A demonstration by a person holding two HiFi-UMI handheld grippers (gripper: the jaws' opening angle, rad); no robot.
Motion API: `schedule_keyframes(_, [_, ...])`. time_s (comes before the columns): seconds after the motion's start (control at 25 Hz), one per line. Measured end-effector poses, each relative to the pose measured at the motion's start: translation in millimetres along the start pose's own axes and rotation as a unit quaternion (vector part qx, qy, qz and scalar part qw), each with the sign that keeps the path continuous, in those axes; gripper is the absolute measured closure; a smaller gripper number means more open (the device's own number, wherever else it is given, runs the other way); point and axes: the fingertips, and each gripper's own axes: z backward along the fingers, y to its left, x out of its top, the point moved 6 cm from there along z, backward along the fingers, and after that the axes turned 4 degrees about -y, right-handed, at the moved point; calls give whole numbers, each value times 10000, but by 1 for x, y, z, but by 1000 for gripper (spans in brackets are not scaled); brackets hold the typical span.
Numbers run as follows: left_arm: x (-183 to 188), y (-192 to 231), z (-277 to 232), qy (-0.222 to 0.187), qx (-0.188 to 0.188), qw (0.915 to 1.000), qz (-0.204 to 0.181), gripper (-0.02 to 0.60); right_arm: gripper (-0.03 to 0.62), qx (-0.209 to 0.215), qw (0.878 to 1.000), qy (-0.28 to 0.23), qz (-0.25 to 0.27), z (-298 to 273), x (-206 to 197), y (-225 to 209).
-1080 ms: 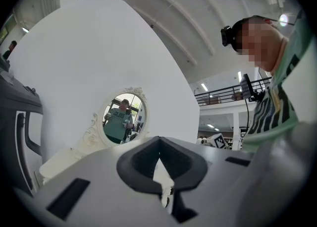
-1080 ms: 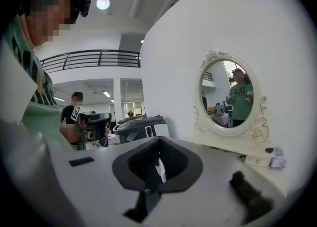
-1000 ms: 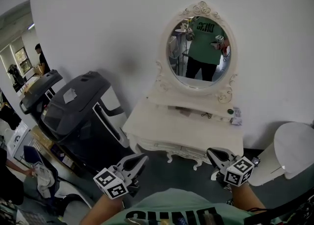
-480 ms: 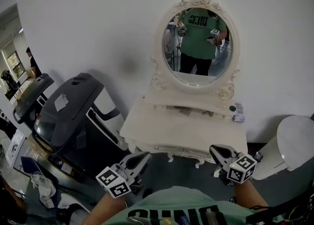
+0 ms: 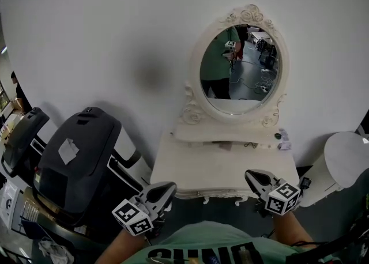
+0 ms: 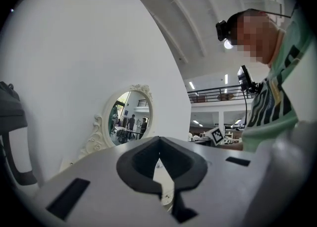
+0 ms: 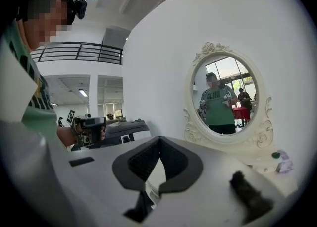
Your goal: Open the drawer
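Tongs shut on both sides, pads together, nothing held. Left tongs [image 5: 170,187] and right tongs [image 5: 249,175] hover just short of the white worktop's [image 5: 219,165] front edge, one near each front corner, touching nothing. Drawer [image 5: 222,194] sits in the carved front under that edge, between the two tongs, seen only edge-on and apparently closed. Oval mirror [image 5: 239,64] stands at the rear edge.

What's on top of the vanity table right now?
An oval mirror stands at the back of the vanity table. Near the right end lie a small dark round item and a pale packet. The front under the tabletop's edge is mostly hidden.
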Motion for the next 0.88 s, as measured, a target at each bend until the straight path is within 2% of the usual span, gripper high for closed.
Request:
schedule_keyframes(0.2, [4, 50, 8, 64, -88, 9999, 116, 572, 583, -94, 9998, 127, 105, -39, 0, 16])
schedule_keyframes(0.4, [2, 71, -7, 81, -157, 9995, 258, 572, 583, -219, 9995, 241, 51, -52, 0, 0])
schedule_keyframes(0.68, [-5, 80, -69, 79, 18, 9997, 249, 572, 583, 89, 9998, 139, 118, -68, 10, -62])
schedule_keyframes(0.88, [-2, 76, -118, -56, 417, 9991, 74, 572, 583, 448, 9987, 55, 224, -76, 24, -127])
